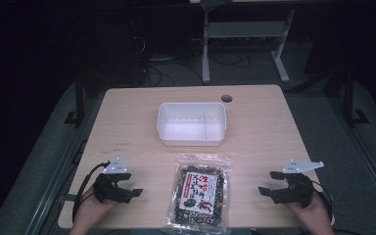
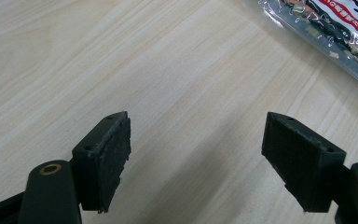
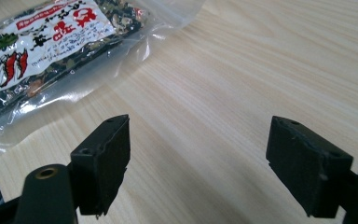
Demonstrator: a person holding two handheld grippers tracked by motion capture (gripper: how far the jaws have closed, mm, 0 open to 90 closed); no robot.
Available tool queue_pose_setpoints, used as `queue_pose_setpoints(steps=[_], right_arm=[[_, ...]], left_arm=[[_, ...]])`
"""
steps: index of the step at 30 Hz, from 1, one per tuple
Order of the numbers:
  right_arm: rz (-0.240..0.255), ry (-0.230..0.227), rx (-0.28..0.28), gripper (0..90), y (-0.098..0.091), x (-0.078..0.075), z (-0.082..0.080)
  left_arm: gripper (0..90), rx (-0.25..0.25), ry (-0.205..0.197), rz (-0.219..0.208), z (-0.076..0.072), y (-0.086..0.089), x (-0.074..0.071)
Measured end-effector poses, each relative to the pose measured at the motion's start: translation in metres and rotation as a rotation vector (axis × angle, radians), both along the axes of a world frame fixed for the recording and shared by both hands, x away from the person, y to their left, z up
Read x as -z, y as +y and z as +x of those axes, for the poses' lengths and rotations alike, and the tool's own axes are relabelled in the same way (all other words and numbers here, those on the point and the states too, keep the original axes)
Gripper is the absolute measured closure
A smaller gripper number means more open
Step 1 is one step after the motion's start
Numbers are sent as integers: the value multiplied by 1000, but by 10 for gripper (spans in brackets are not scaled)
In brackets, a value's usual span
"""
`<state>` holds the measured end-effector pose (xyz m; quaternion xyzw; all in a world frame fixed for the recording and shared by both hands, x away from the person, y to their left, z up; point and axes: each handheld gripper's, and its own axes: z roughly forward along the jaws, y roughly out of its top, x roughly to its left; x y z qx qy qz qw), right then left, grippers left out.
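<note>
Left gripper: your left gripper sits near the front-left corner, jaws spread wide with nothing between them. In the left gripper view there's just bare wood grain in the gap.

Right gripper: same deal for your right gripper, near the front-right corner, jaws wide apart and holding nothing. The right gripper view has plain wood between the black pads too.

Hands: your left hand and right hand come in from the bottom edge, each wrapped round its gripper.

Snack bag: the clear plastic bag of dark dried mix with a white and red printed label lies flat at the front middle, between your two grippers and apart from both. Its edge peeks into the left gripper view's top right, and it's at top left in the right gripper view.

Container: the white rectangular plastic tub sits open just behind the bag, around the centre.

Tabletop: the light wooden tabletop carries it all, with a round cable hole at the back edge.
</note>
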<state>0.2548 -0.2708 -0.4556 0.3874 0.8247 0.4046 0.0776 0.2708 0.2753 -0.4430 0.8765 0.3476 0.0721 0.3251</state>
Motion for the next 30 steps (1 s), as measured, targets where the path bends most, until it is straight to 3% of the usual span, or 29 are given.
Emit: queue_pose_setpoints(steps=[6, 14, 22, 30], right_arm=[[54, 15, 5, 205, 0, -2, 1], [43, 24, -16, 205, 7, -1, 3], [44, 25, -17, 203, 9, -2, 4], [38, 11, -17, 210, 12, -6, 6]], left_arm=[[233, 18, -10, 26, 0, -10, 0], [290, 64, -13, 27, -3, -22, -2], [385, 130, -8, 12, -6, -40, -5], [497, 213, 2, -31, -13, -62, -7]])
